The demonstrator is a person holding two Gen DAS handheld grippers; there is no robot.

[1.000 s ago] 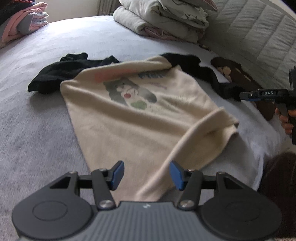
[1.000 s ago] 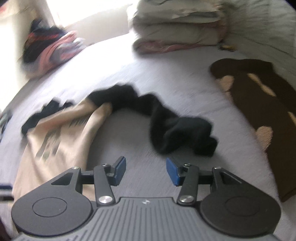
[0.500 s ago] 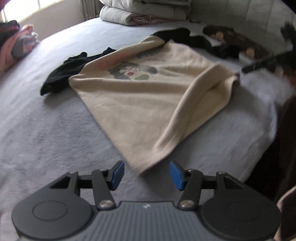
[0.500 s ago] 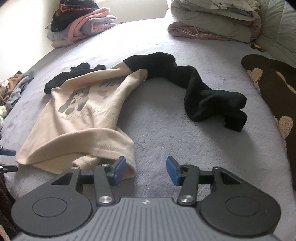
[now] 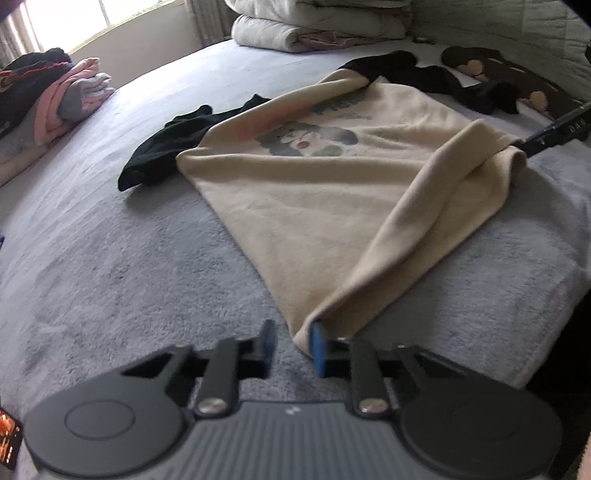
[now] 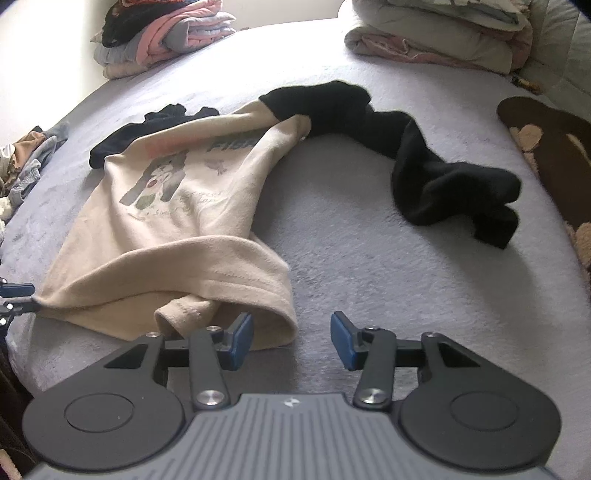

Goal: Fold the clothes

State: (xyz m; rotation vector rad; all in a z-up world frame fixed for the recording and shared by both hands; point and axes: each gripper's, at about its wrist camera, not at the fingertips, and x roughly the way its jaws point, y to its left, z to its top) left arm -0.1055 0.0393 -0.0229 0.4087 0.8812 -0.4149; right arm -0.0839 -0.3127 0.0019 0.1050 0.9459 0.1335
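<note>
A cream sweatshirt point(image 5: 332, 192) with black sleeves and a cartoon print lies face up on the grey bed cover point(image 5: 110, 266); its near right side is folded over. My left gripper point(image 5: 292, 347) sits at the near hem corner. Its jaws are narrowed, a gap still shows, and the corner touches the right pad. My right gripper point(image 6: 291, 341) is open at the other hem corner point(image 6: 273, 317), left pad against the cloth. From the right wrist view the left gripper point(image 6: 16, 297) meets the shirt's pointed corner. One black sleeve point(image 6: 443, 184) trails right; the other point(image 6: 147, 125) peeks out at the left.
Folded clothes point(image 6: 166, 37) are stacked at the far left, folded bedding point(image 6: 443, 33) at the far end. A brown patterned blanket point(image 6: 554, 147) lies to the right and loose garments point(image 6: 22, 166) at the left edge. The bed edge point(image 5: 546, 314) drops off at the right in the left wrist view.
My left gripper has pulled back to the hem corner and its jaws have narrowed around it. My right gripper has come down to the other hem corner and stayed open.
</note>
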